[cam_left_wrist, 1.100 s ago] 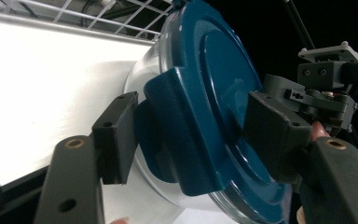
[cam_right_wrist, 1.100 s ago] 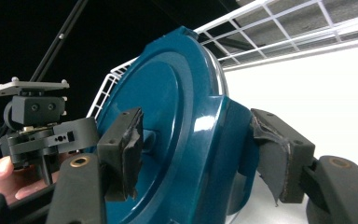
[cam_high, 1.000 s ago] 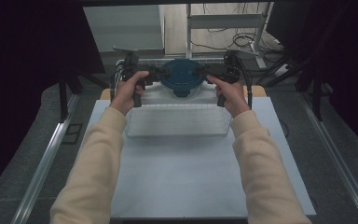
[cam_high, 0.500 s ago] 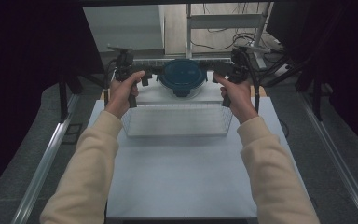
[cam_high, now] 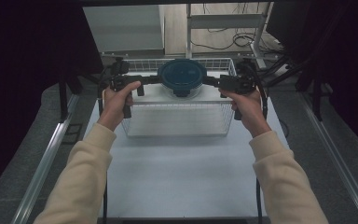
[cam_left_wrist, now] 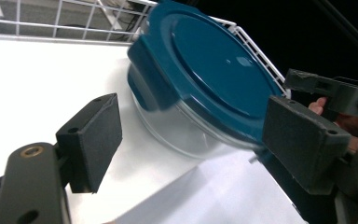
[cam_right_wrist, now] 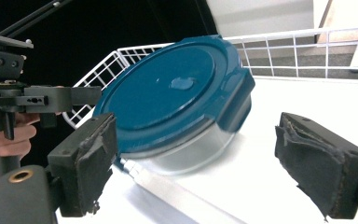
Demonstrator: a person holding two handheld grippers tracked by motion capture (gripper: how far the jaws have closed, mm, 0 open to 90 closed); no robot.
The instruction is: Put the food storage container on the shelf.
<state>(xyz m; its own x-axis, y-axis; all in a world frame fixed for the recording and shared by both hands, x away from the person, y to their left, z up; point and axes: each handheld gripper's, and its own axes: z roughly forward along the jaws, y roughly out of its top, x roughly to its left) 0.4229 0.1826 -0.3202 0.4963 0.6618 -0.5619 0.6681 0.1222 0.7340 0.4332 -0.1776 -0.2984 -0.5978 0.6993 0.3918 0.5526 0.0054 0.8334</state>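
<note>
A round clear container with a dark teal lid sits inside a white wire basket at the far end of the pale surface, toward the basket's back rim. The left tool and the right tool flank it, each pointing inward at the lid's height, and the container lies between the two. In the left gripper view the container stands ahead of the left tool, the jaws spread wide with both black pads off it, one pad far from the lid's clasp and the other close beside the lid's rim. In the right gripper view the container likewise sits ahead of the right tool, one pad right beside the lid's edge, the other well apart on the open side. Both tools have just been opening and now stand parted, gripping nothing; the container rests on the basket's white floor.
</note>
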